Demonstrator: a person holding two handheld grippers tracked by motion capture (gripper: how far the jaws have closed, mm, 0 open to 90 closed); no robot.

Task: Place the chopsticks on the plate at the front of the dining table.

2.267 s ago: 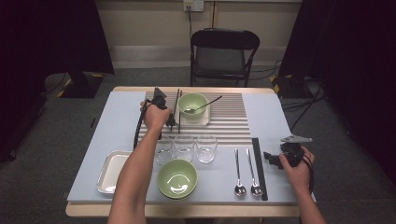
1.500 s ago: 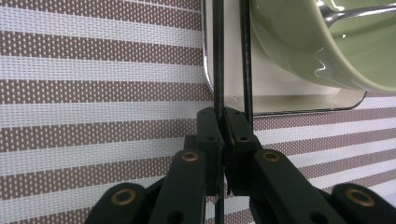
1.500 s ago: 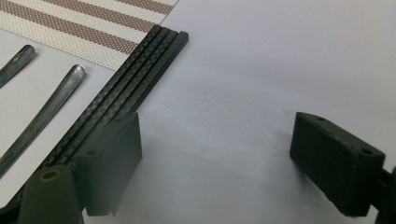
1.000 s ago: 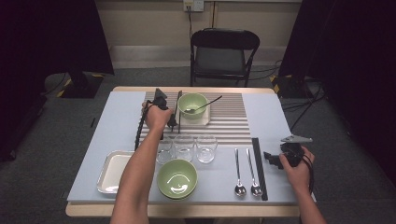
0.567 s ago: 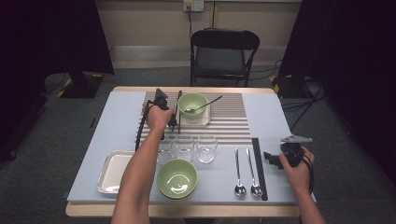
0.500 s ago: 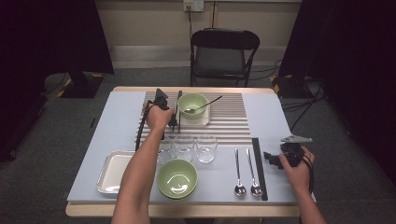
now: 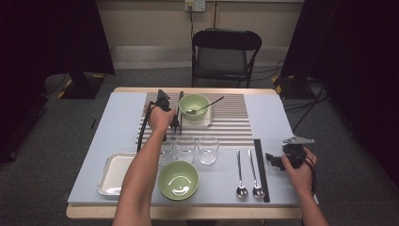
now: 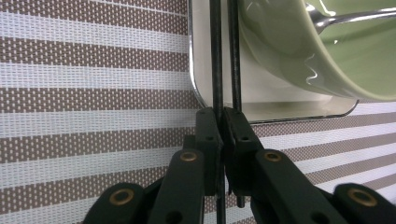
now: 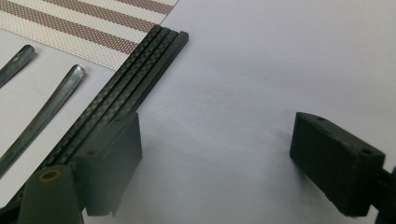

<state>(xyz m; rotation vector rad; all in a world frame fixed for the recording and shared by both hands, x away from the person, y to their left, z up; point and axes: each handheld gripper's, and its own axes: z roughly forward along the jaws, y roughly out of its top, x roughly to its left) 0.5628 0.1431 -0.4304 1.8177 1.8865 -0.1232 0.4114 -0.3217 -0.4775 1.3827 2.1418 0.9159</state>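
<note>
A pair of black chopsticks is seen at the left edge of the small tray that carries the green bowl, on the striped mat. One stick is clamped between the closed jaws of the left gripper; the other is pressed just beside it. A spoon is rested in the bowl. Well apart from the bowl, at the table's near right corner, the right gripper is held with its jaws spread wide, empty, beside a second black pair.

Two green bowls; three glasses; two spoons; one tray; one chair
</note>
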